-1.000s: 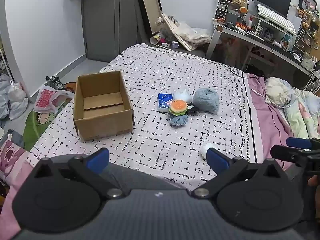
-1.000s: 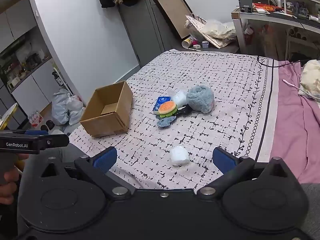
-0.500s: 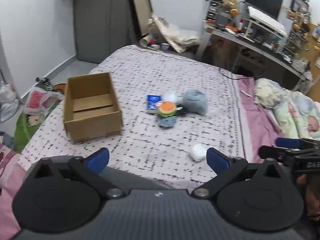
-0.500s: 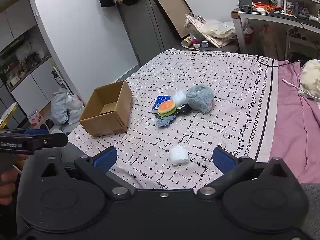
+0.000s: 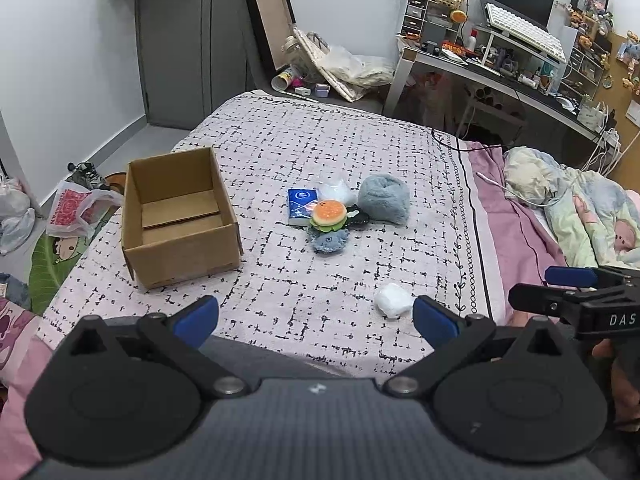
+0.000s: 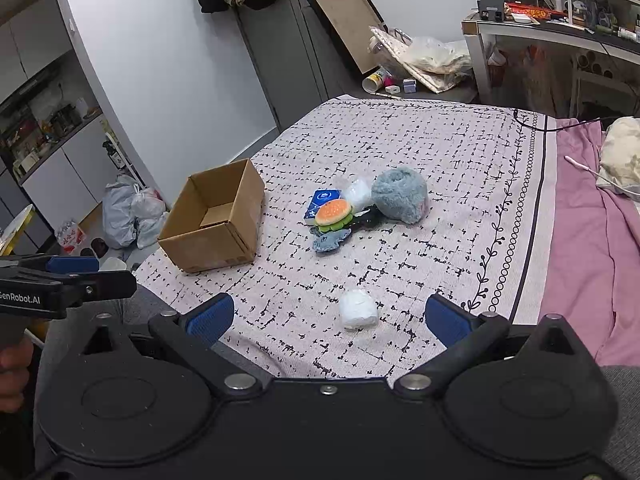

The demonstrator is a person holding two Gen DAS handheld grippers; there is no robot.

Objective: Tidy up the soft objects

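Observation:
An open cardboard box stands on the patterned bedspread, left of a cluster of soft things: a burger plush, a blue-grey plush, a fluffy grey-blue ball, a blue tissue pack and a white wad. A separate white wad lies nearer. My left gripper is open and empty, well short of them. My right gripper is open and empty, just before the near white wad.
The bedspread ends at a pink sheet on the right with crumpled bedding. A cluttered desk stands behind. Bags and a mat lie on the floor to the left.
The left gripper's view has shifted, ending a little closer to the bed with the near white wad now inside its right finger. The right gripper has barely moved. Both stayed open.

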